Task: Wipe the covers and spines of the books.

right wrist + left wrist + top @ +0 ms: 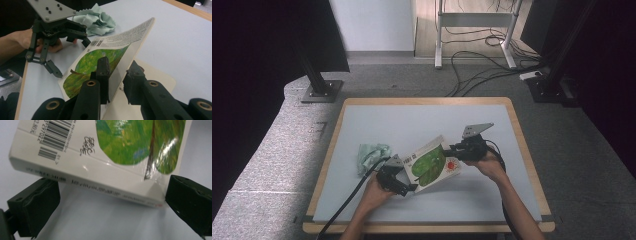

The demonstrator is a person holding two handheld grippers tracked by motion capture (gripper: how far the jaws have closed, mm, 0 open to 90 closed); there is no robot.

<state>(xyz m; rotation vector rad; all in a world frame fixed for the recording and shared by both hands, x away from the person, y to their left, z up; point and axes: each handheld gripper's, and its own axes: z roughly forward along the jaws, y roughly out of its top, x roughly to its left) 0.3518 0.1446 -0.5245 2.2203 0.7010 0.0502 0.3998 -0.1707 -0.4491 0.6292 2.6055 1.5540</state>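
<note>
A thin picture book with a green leaf and a barcode on its white cover lies mid-table. My right gripper is shut on the free edge of the cover, holding it tilted up off the white page beneath. The same gripper sits at the book's right side in the high view. My left gripper is open, its jaws spread wide along the book's spine, at the book's near left edge. From the right gripper view, the left gripper stands open beside the book, held in a hand.
A crumpled pale green cloth lies on the table left of the book, just beyond the left gripper. The blue-grey table top has a wooden rim. Cables and stand legs are on the floor beyond the far edge.
</note>
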